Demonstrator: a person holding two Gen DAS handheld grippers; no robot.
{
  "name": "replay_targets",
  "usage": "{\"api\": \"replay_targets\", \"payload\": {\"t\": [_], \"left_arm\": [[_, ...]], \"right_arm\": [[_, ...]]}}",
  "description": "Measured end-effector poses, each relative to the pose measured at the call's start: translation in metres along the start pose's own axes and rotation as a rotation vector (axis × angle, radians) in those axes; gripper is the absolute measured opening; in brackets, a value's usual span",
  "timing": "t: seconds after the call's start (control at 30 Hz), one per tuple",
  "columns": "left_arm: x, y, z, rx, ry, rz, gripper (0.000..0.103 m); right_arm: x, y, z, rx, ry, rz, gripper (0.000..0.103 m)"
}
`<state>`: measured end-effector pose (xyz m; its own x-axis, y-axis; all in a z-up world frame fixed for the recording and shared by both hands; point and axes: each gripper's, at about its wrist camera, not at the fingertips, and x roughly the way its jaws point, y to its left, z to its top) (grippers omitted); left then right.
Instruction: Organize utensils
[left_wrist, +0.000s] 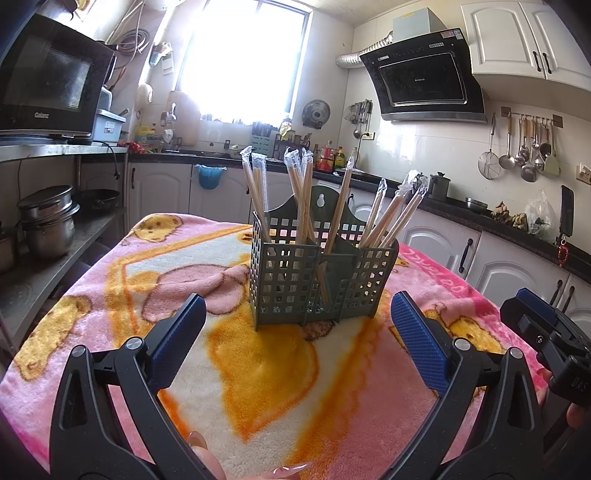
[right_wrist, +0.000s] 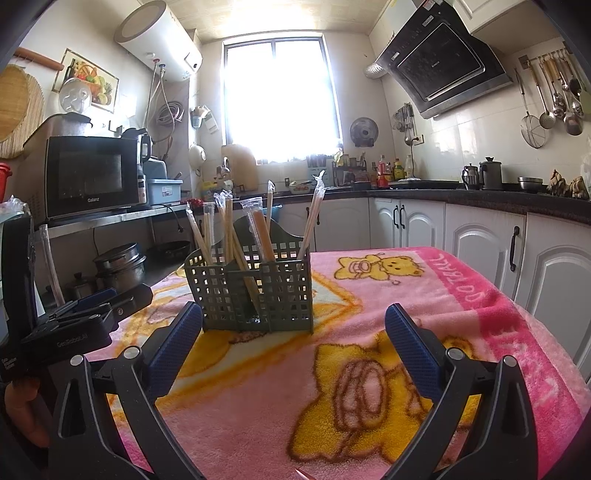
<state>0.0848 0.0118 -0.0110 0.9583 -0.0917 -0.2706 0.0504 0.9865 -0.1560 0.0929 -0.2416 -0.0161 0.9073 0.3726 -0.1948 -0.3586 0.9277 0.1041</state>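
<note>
Both grippers hover with jaws spread wide and empty before a green utensil holder on a blanket-covered tabletop.

The green utensil holder (left_wrist: 321, 273) stands upright near the middle of the pink cartoon-bear blanket (left_wrist: 280, 376), its perforated compartments filled with plastic-wrapped chopsticks (left_wrist: 304, 192) that lean outward at different angles. The left gripper (left_wrist: 297, 339) sits just in front of the holder, its blue pads apart and touching nothing. The right gripper (right_wrist: 293, 341) is likewise released, aimed at the blanket to the right of the holder (right_wrist: 255, 291), with the wrapped chopsticks (right_wrist: 258, 229) rising above it. Behind are white cabinets, a microwave (right_wrist: 92, 175) and a bright window (right_wrist: 280, 99).
</note>
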Motion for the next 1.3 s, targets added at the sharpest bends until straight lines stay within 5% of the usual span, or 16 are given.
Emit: {"api": "replay_targets", "payload": {"t": [0.87, 1.13, 1.3], "left_arm": [[0.010, 0.007, -0.004, -0.022, 0.062, 0.029, 0.093], [0.014, 0.041, 0.005, -0.105, 0.183, 0.070, 0.093], [0.058, 0.102, 0.023, -0.061, 0.350, 0.255, 0.093]], "right_arm": [[-0.001, -0.007, 0.002, 0.021, 0.027, -0.036, 0.097], [0.013, -0.071, 0.010, 0.153, 0.182, -0.221, 0.097], [0.064, -0.151, -0.001, 0.182, 0.484, -0.482, 0.097]]}}
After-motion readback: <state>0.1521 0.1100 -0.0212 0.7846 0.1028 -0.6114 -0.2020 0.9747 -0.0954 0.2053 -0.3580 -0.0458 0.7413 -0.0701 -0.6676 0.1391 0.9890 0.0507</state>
